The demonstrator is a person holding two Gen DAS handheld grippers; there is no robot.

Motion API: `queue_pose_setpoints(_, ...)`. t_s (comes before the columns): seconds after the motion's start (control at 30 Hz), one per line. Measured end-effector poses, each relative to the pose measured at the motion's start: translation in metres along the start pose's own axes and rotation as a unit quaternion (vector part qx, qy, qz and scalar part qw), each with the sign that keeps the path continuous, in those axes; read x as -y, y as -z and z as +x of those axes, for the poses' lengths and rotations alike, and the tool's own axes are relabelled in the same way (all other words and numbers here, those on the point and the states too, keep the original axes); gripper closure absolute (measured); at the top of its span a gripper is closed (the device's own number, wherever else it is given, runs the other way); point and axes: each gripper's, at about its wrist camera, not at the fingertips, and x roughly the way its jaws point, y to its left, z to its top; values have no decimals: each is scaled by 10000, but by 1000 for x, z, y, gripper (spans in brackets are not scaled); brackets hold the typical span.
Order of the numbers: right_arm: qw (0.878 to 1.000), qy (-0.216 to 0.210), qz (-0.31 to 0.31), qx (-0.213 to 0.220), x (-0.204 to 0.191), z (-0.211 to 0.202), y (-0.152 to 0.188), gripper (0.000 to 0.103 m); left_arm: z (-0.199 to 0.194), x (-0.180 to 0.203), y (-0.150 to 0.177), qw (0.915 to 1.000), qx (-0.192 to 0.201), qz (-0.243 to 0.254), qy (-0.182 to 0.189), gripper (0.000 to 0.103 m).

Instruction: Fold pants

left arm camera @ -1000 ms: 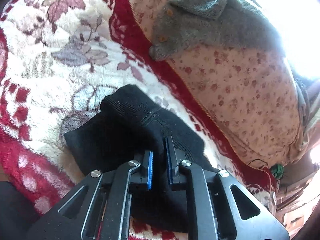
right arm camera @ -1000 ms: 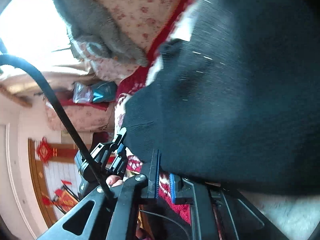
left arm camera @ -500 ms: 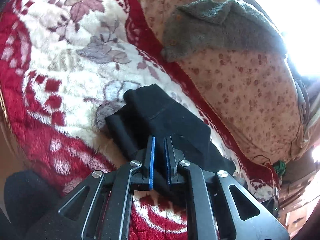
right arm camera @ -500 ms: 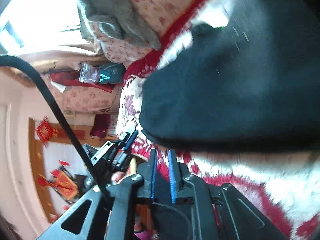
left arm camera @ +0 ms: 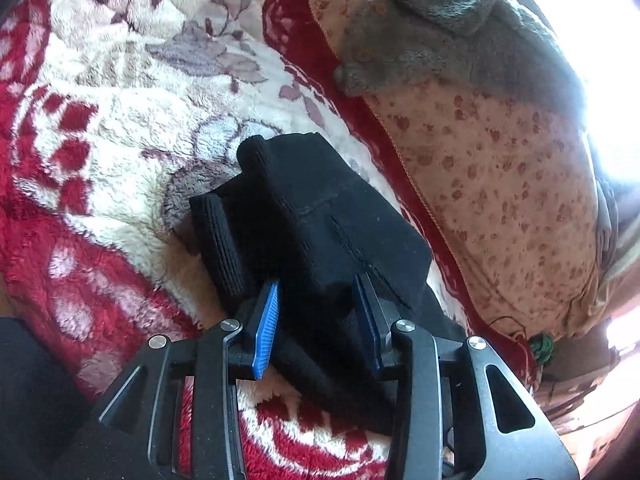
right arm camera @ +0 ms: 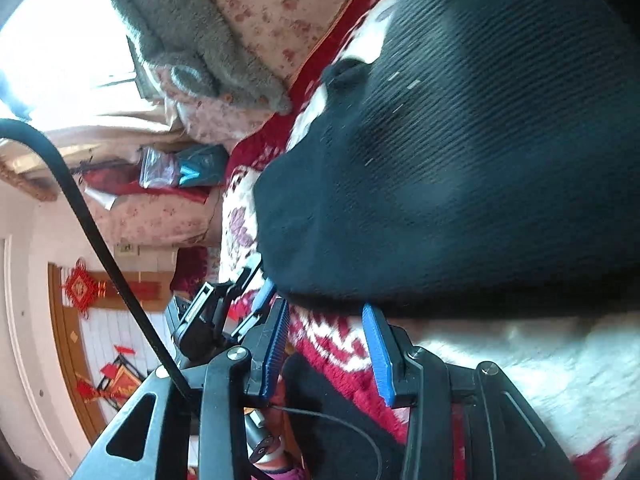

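Both jaws have just been opening. The left gripper straddles the folded black knit pants unclamped; the right gripper stands apart, empty. Withdraw both straight back, undragged.

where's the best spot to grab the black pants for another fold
Probably the thick ribbed edge of the black pants, on the side toward the red border of the blanket. It stands raised and rounded, with bare blanket beside it. The left gripper, jaws just opened with cloth between them, could approach low from that side.
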Motion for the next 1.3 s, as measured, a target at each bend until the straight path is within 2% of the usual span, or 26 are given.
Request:
queue_pose_setpoints(0.1, 9996, -101, 279, 10, 8, -2, -2, 66, 4, 5, -4, 10000, 74, -4, 28, 63)
queue_pose_setpoints(0.13, 9994, -106, 316, 19, 9, -2, -2, 66, 6, 7, -6, 9999, 80, -15, 67, 55)
queue_pose_setpoints(0.17, 9995, -73, 302, 38, 9, -2, -2, 66, 10, 9, -7, 9999, 73, -60, 105, 52)
queue_pose_setpoints(0.3, 9990, 14, 336, 300, 6, -5, -6, 66, 17, 20, -9, 9999, 142, -16, 25, 52)
queue_pose_setpoints(0.33, 9987, 1, 352, 369, 6, -5, -7, 69, 17, 22, -9, 9999, 163, 29, 24, 53)
queue_pose_setpoints(0.37, 9986, -3, 337, 407, 6, -5, -8, 73, 17, 25, -8, 9997, 204, 114, -16, 70)
queue_pose_setpoints(0.4, 9988, 54, 260, 408, 6, -4, -9, 85, 16, 28, -7, 9994, 232, 224, -108, 78)
queue_pose_setpoints(0.43, 9990, 139, 144, 397, 5, -4, -8, 90, 15, 31, -6, 9989, 267, 349, -159, 85)
queue_pose_setpoints(0.47, 9991, 167, 70, 395, 5, -5, -7, 92, 13, 33, -5, 9985, 302, 434, -145, 90)
queue_pose_setpoints(0.5, 9991, 146, 42, 396, 5, -6, -7, 97, 12, 34, -4, 9983, 314, 477, -130, 91)
queue_pose_setpoints(0.6, 9990, 42, -136, 415, 1, -13, -4, 98, 4, 36, -2, 9977, 335, 575, -80, 92)
queue_pose_setpoints(0.77, 9979, -42, -558, 340, -18, -26, 5, 98, -23, 37, 9, 9953, 482, 843, -39, 93)
queue_pose_setpoints(0.83, 9978, -77, -610, 233, -20, -28, 10, 98, -25, 31, 13, 9944, 483, 923, -205, 93)
queue_pose_setpoints(0.9, 9980, -13, -614, 142, -16, -21, 11, 98, -17, 24, 15, 9939, 437, 922, -425, 93)
queue_pose_setpoints(0.97, 9986, 255, -465, 75, -1, -8, 10, 98, 2, 13, 17, 9937, 278, 830, -698, 91)
queue_pose_setpoints(1.03, 9986, 443, -288, -101, 12, 4, 9, 97, 9, 5, 18, 9951, 253, 678, -674, 90)
queue_pose_setpoints(1.07, 9991, 353, -212, -100, 14, 4, 10, 96, 6, 6, 19, 9949, 310, 693, -670, 87)
queue_pose_setpoints(1.13, 9987, 314, -371, -154, 8, -3, 12, 80, -1, 9, 19, 9940, 378, 777, -676, 83)
queue_pose_setpoints(1.23, 9932, 680, -941, -94, -10, -20, 14, 77, -14, 10, 17, 9921, 493, 789, -845, 82)
queue_pose_setpoints(1.3, 9899, 766, -1195, 49, -15, -38, 18, 74, -26, 10, 17, 9909, 656, 770, -887, 81)
